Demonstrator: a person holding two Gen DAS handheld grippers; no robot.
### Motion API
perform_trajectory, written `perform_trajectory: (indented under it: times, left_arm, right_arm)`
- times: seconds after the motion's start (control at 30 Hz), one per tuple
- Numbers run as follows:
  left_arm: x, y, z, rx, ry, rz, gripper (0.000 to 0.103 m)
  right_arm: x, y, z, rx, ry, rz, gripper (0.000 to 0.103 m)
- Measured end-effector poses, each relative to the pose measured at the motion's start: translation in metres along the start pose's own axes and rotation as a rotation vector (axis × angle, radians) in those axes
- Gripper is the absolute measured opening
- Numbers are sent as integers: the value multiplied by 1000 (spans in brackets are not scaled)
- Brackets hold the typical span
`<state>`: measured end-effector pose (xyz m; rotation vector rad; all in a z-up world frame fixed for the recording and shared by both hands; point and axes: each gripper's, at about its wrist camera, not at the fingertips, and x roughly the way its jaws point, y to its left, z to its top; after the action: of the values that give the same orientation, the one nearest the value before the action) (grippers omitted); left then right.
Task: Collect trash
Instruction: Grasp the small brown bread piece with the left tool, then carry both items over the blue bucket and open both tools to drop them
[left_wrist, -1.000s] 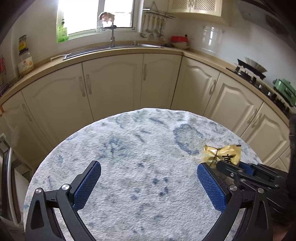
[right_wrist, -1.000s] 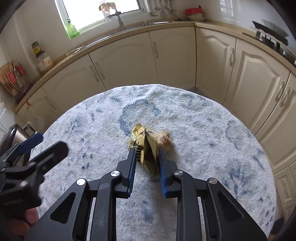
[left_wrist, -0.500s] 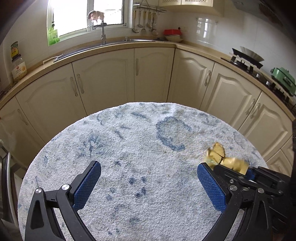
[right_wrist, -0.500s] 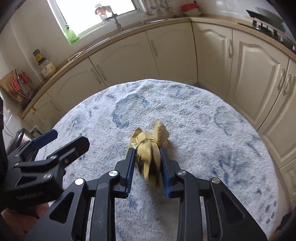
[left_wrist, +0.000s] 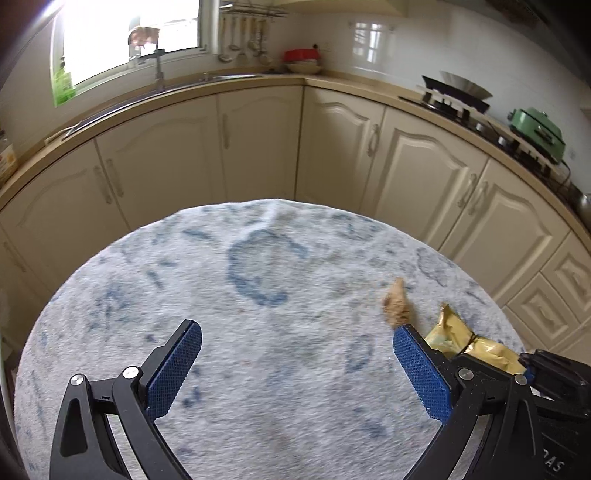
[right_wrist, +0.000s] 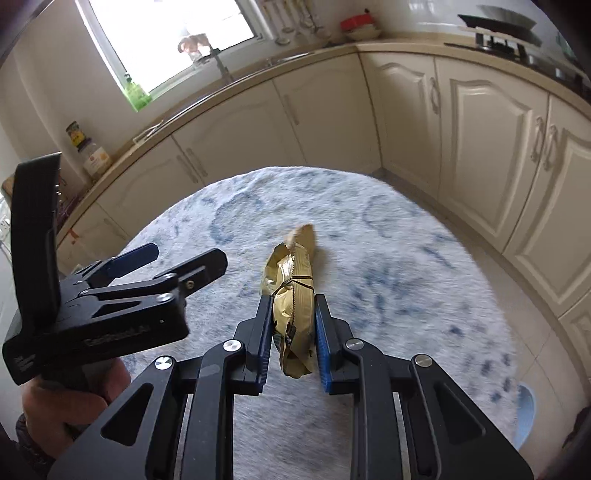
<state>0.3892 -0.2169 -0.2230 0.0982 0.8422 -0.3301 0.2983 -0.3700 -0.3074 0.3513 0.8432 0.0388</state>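
Right tool (right_wrist: 291, 328): jaws drawn close, the blue pads (right_wrist: 322, 350) pressed on both sides of a crumpled gold wrapper (right_wrist: 293, 314), which is clamped upright between them. The wrapper's top sticks out past the fingertips and its lower end hangs below the pads, clear of the cloth. In the left wrist view the same wrapper (left_wrist: 469, 349) shows only in part at the right, behind the left tool's right finger; the right tool (left_wrist: 561, 384) itself is cut off by the picture's edge there.

Left tool (left_wrist: 297, 363): jaws spread wide, nothing between the pads (left_wrist: 173, 373), which hang over the cloth without any clear contact. In the right wrist view it appears as the left tool (right_wrist: 170, 264) just beside the right one, gripped from below by a hand (right_wrist: 70, 402) that is partly cropped.

A small brown scrap (left_wrist: 397, 308) lies on the cloth near the left tool's right fingertip. From the right wrist it is a tan scrap (right_wrist: 304, 236) mostly hidden behind the wrapper's top; what it is made of cannot be made out.

Below both tools: a round bench under a white cloth (left_wrist: 258, 295) with blue blotches, somewhat blurred. A pale blue object (right_wrist: 526, 410) peeks out beyond the cloth's lower right edge, too cut off to identify.

Beyond: cream cabinets (left_wrist: 258, 144), a sink tap (left_wrist: 159, 66) under the window, a stove (left_wrist: 454, 99).
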Motion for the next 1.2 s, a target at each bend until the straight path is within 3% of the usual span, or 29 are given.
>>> perform_trajectory:
  times: [0.23,0.3,0.33,0.4,0.47,0.5,0.63,0.9,1.2]
  left_arm:
    - [32,-41,11,68,29,-10,100]
    - [44,-50,12,78,45,-14,92]
    - [52,-53,13,82,61,-25,78]
    - [57,-59,14,91,49,-19,64]
    - [56,-63,13,90,44,-40,29]
    - [56,-63,12,83,47,-58,20]
    - [44,-56,8,34,50,-96,19]
    - [-34,-67,-1,51,-64,-87,19]
    - [-140,-126,-28,143,-195,-192,20]
  right_arm:
    - [-14,-39,2,69,-40,-72,21]
    - [-16,-47,3,84,-46,-70,21]
    - [-17,-50,3,89,-49,-71,21]
    - [-19,-55,3,101,-55,-69,21]
    - [-22,-58,3,108,-59,-66,21]
    - [-24,-59,2,113,-62,-65,21]
    - [-32,-61,-2,127,-75,-59,21]
    - [-82,-49,-13,125,-137,-61,21]
    - [-180,-51,-32,119,-276,-99,21]
